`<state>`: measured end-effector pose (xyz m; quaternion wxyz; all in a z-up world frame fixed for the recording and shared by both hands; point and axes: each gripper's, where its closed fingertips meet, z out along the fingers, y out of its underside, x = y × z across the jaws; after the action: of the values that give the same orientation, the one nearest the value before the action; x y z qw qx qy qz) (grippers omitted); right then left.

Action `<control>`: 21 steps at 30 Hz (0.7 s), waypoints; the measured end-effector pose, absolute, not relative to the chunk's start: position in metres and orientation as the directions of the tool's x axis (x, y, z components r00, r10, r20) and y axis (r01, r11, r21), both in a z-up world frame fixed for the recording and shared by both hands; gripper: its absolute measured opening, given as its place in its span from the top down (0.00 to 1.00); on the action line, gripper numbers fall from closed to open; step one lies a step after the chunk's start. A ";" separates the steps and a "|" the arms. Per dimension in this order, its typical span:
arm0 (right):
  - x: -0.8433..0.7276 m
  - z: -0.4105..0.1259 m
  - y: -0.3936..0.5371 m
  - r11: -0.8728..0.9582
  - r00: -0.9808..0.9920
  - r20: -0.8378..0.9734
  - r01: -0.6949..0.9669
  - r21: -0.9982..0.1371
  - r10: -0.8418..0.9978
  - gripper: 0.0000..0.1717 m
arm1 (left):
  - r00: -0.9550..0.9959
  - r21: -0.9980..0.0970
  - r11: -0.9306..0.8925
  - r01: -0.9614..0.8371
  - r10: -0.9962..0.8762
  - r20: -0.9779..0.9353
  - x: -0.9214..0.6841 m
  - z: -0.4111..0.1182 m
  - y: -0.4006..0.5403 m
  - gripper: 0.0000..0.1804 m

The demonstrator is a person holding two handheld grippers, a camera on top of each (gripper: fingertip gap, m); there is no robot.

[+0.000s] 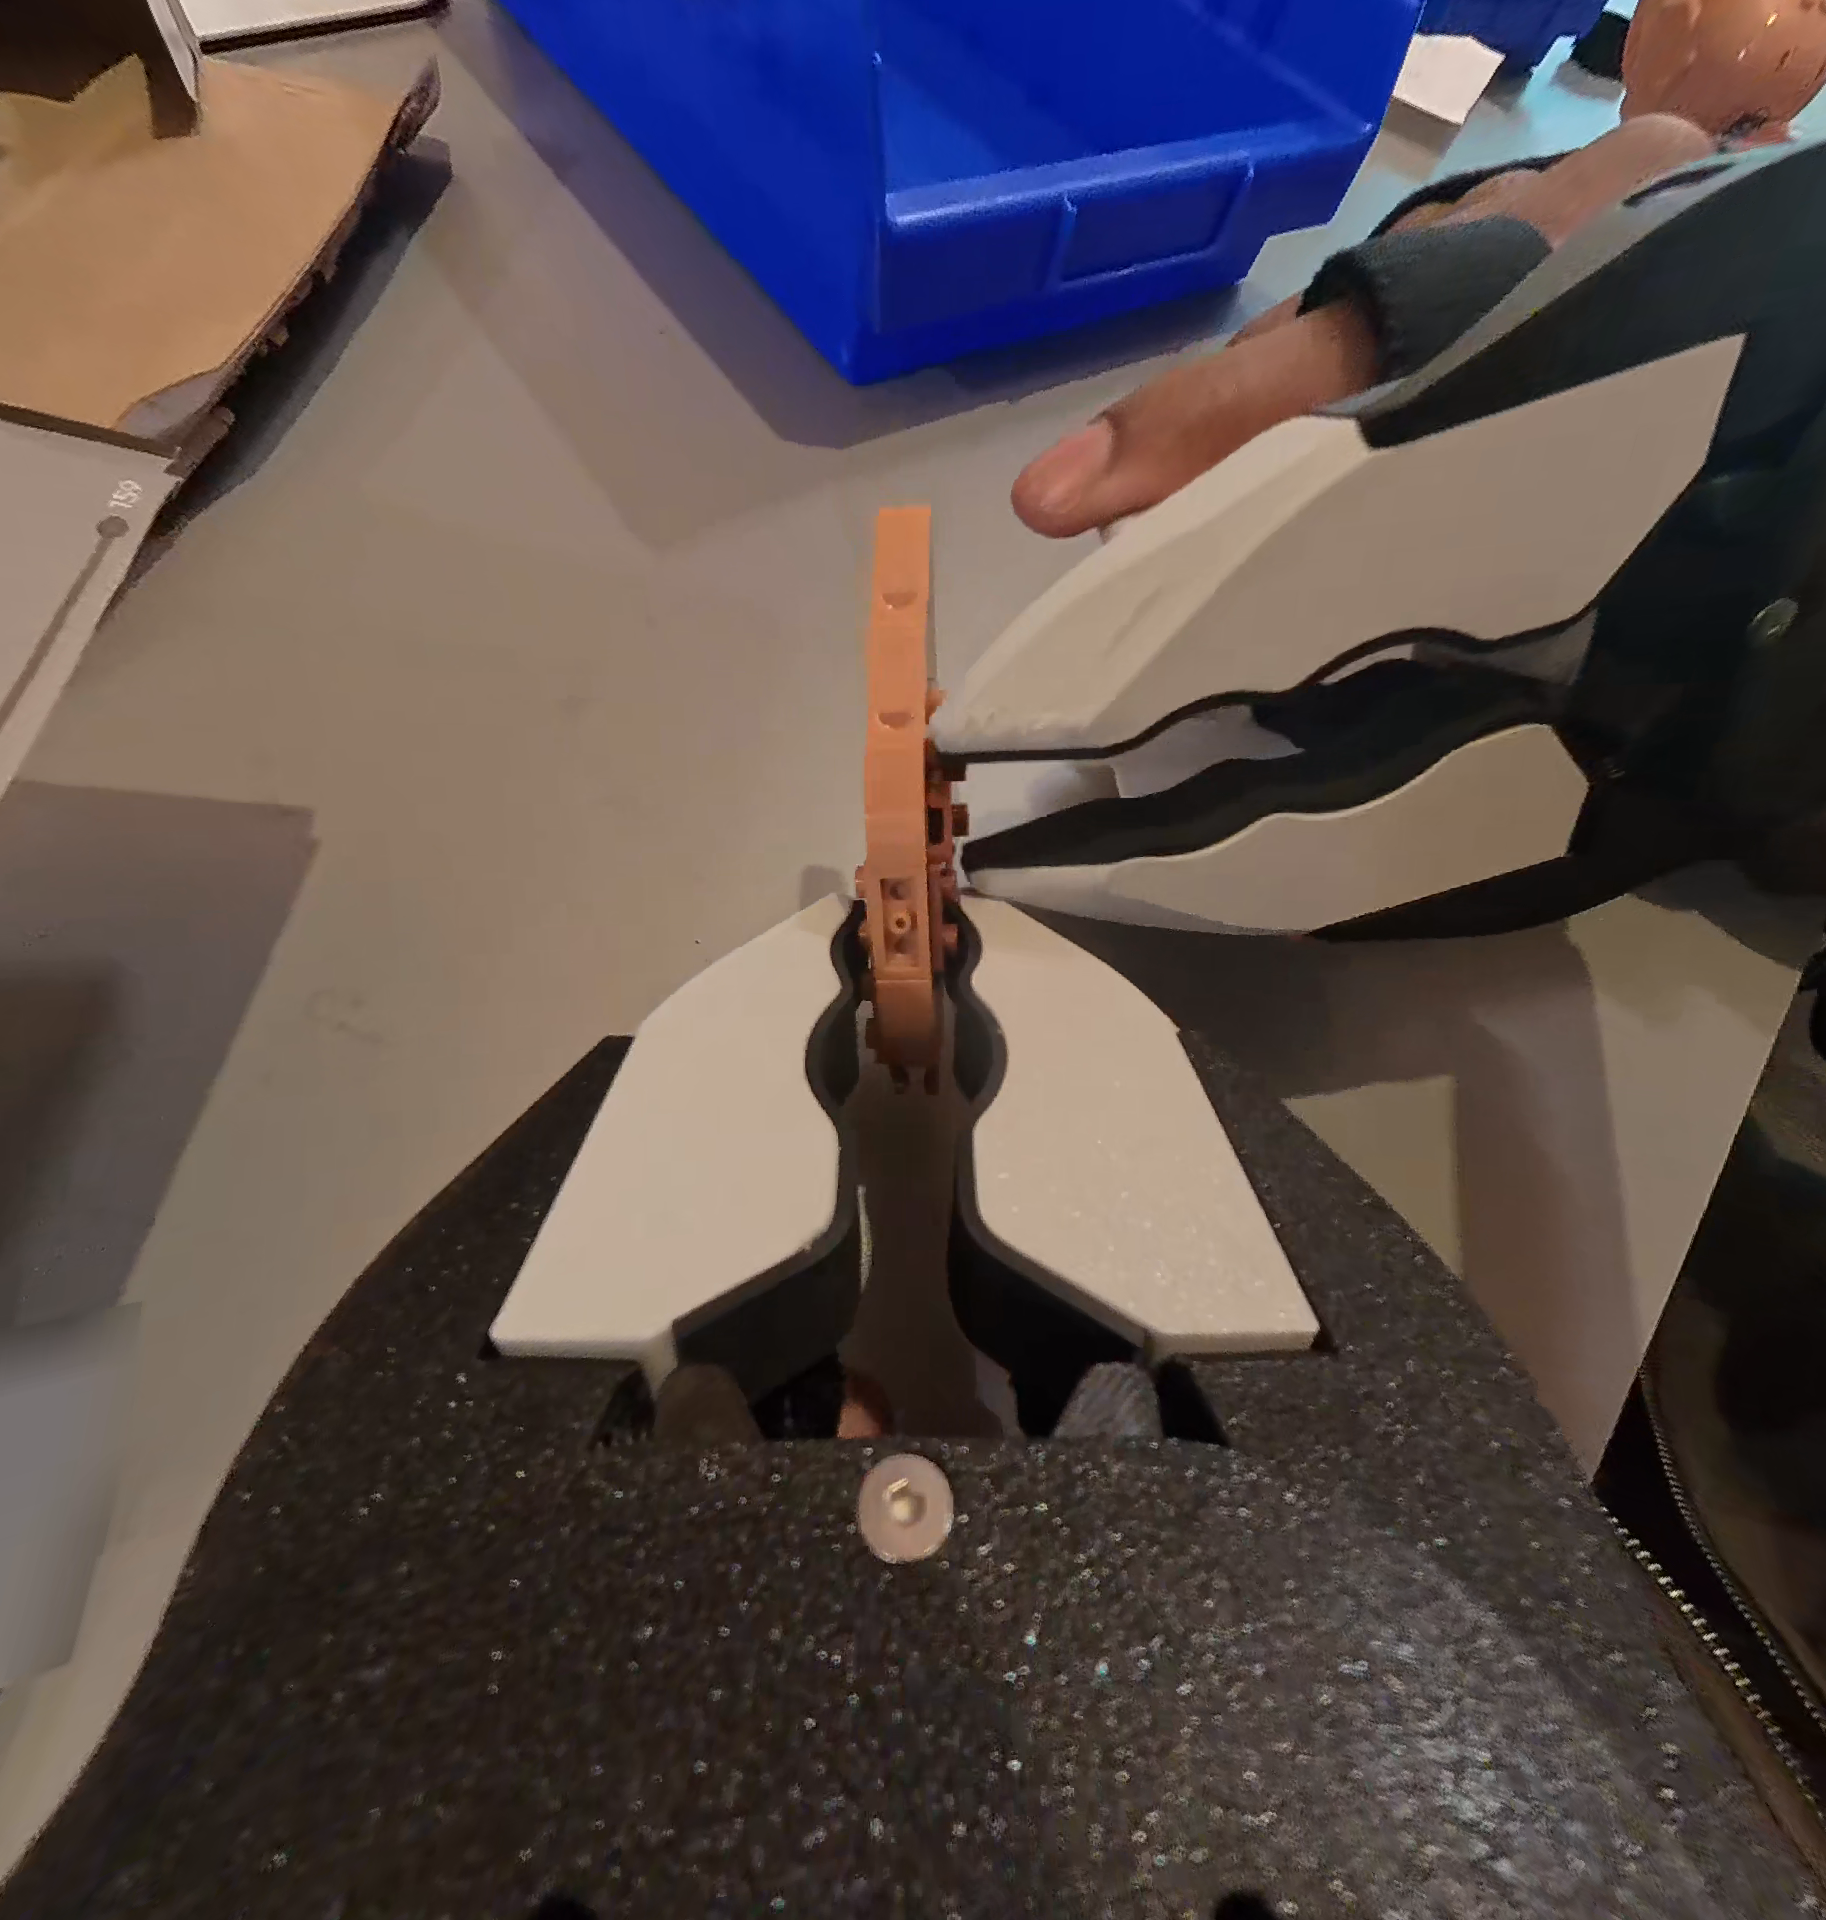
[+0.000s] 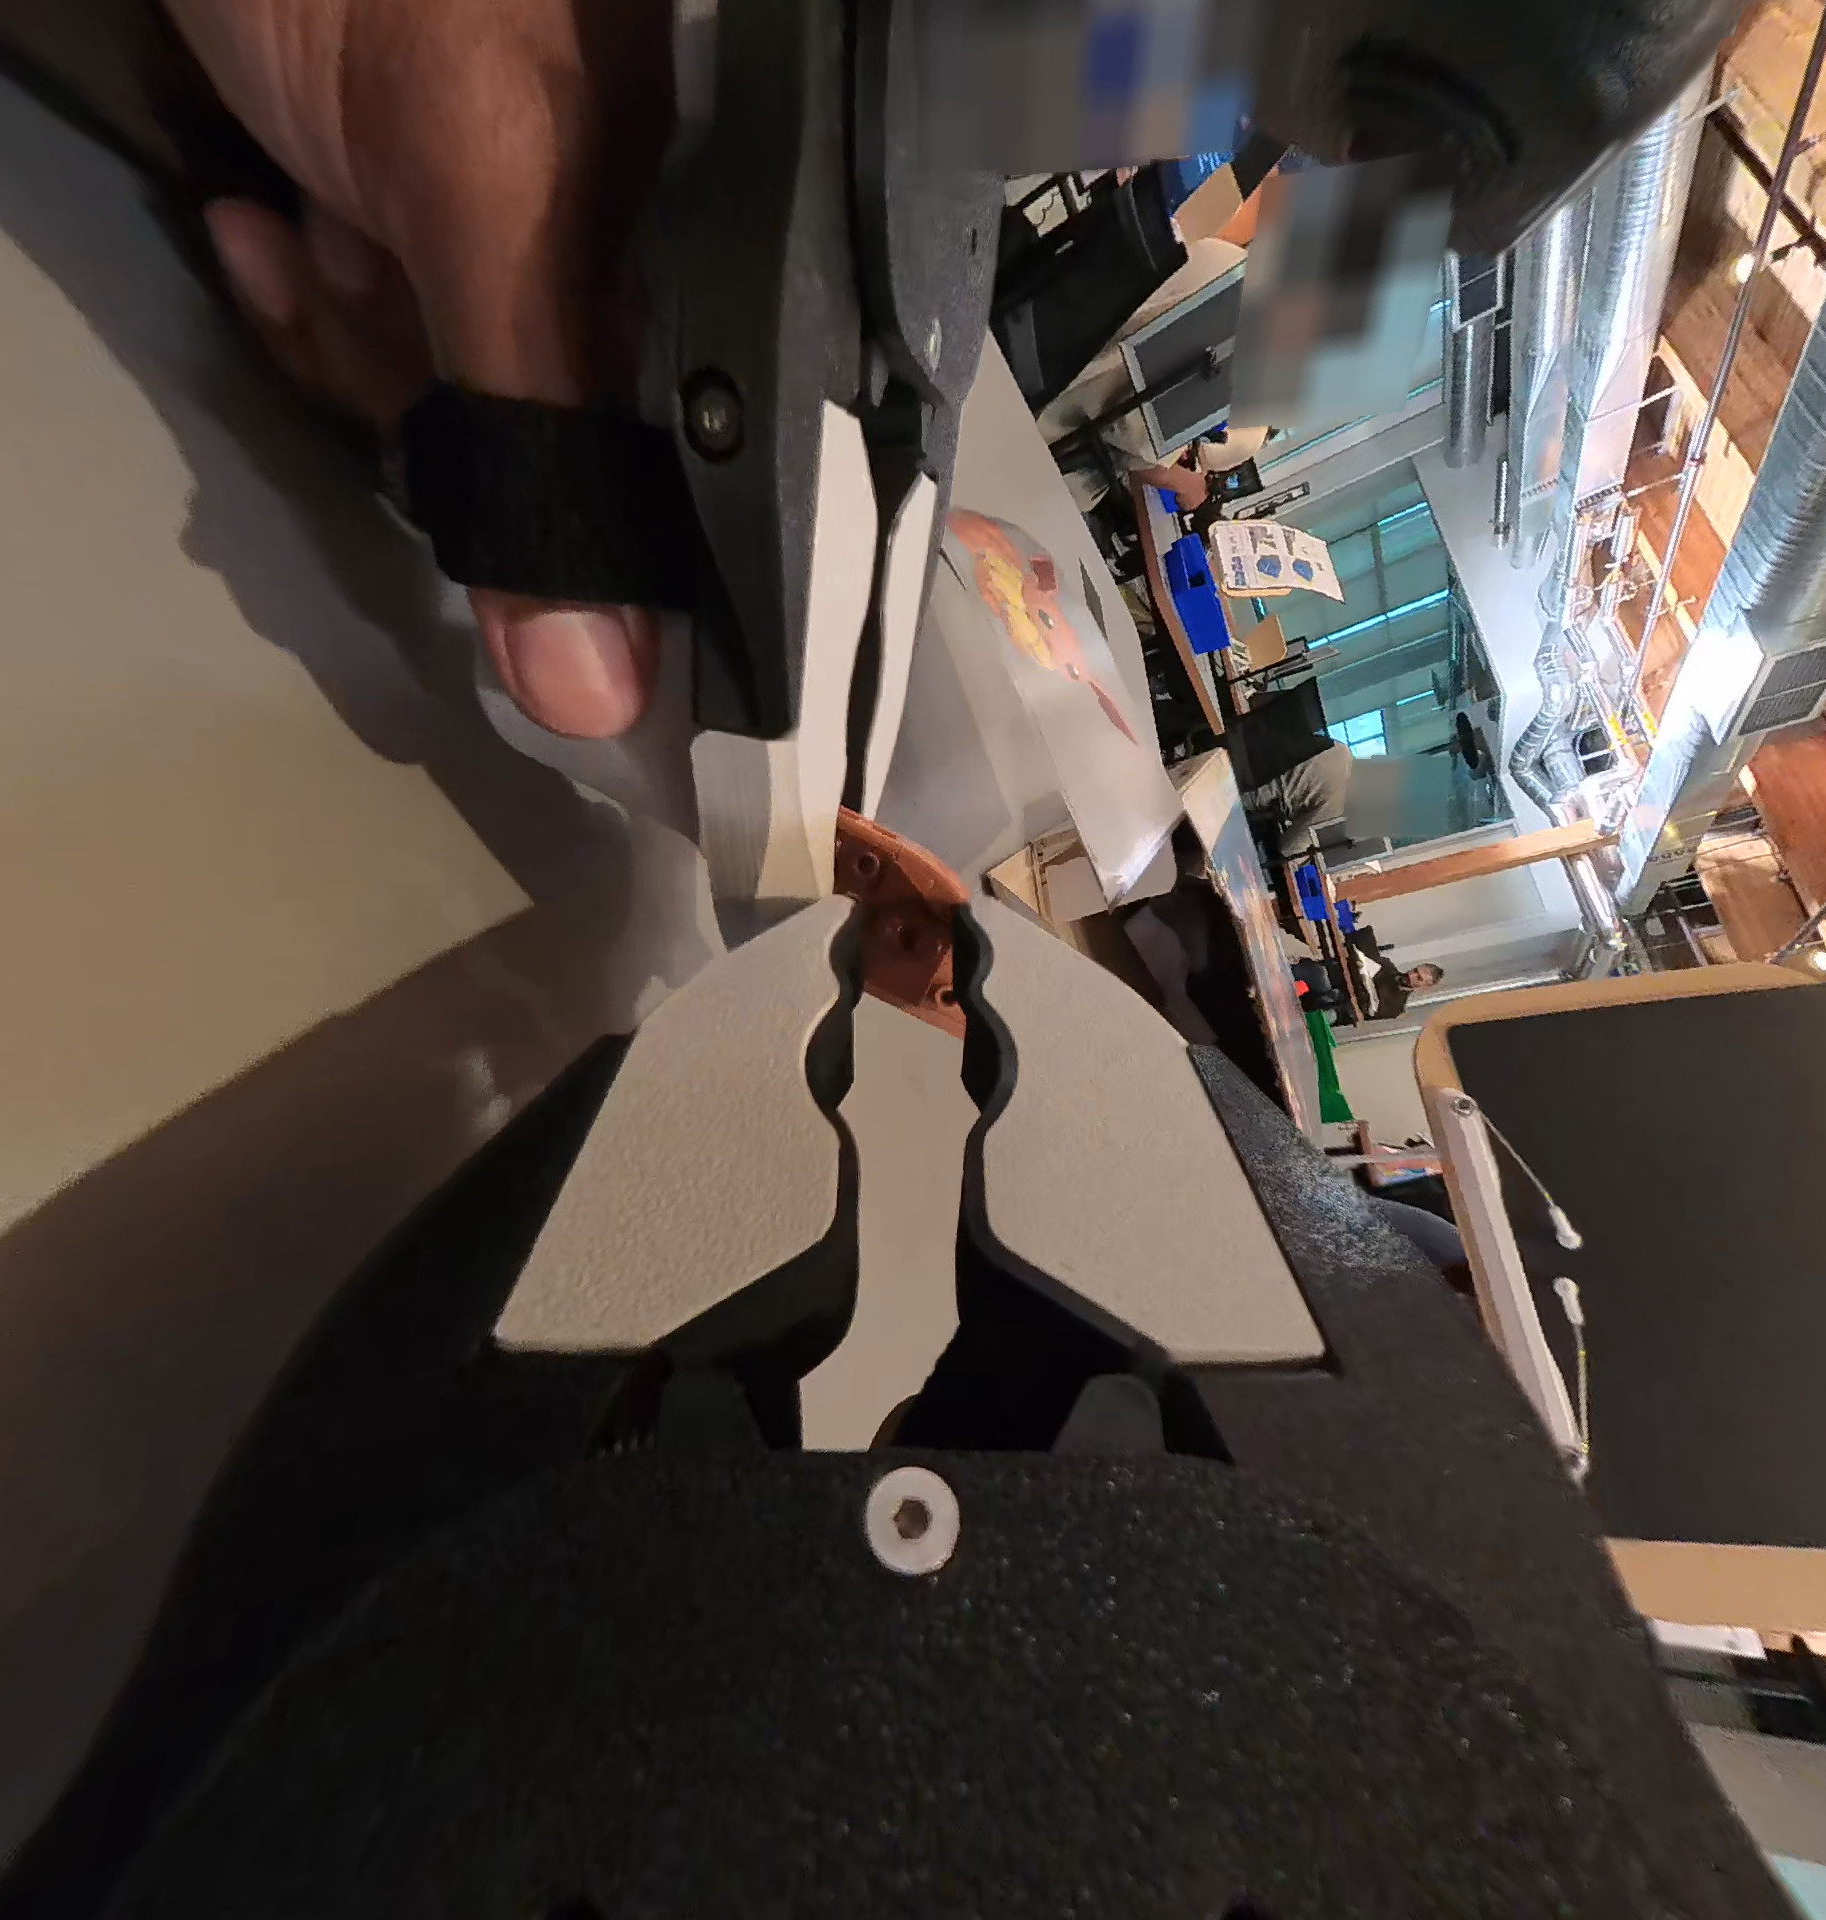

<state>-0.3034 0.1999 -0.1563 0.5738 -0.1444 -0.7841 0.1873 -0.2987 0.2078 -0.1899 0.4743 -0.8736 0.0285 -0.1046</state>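
In the left wrist view my left gripper (image 1: 904, 914) is shut on a curved tan brick-built piece (image 1: 896, 727). It holds the piece upright on its edge above the grey table (image 1: 524, 675). Small brown bricks (image 1: 948, 821) sit on the piece's right side. My right gripper (image 1: 956, 800) comes in from the right, and its two fingertips close on those brown bricks. In the right wrist view the right gripper (image 2: 907, 920) has the brown brick part (image 2: 904, 940) between its tips, touching both pads. The left gripper (image 2: 847, 821) reaches down from above onto the same piece.
A blue plastic bin (image 1: 1044, 177) stands at the back of the table. Flattened cardboard (image 1: 140, 260) and a grey printed sheet (image 1: 26, 582) lie at the left. A person's finger (image 1: 1179, 436) rests on the right gripper. A workshop shows behind in the right wrist view. Both grippers' tips are close together, under 4 cm apart.
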 end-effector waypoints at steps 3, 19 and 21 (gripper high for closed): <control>-0.304 -0.158 0.201 0.895 -0.295 0.853 0.021 -0.445 0.431 0.91 | 0.979 -0.832 -0.553 0.039 -0.145 0.142 -0.299 -0.191 0.208 0.92; -0.307 -0.160 0.203 0.881 -0.315 0.825 0.100 -0.463 0.469 0.93 | 0.980 -0.828 -0.559 0.055 -0.130 0.153 -0.301 -0.192 0.208 0.92; -0.307 -0.160 0.202 0.870 -0.318 0.813 0.103 -0.481 0.487 0.94 | 0.981 -0.827 -0.559 0.055 -0.125 0.150 -0.302 -0.192 0.209 0.92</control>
<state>-0.3069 0.2025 -0.1595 0.5535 -0.1862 -0.7930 0.1735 -0.3017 0.2086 -0.1922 0.4690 -0.8777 0.0201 -0.0960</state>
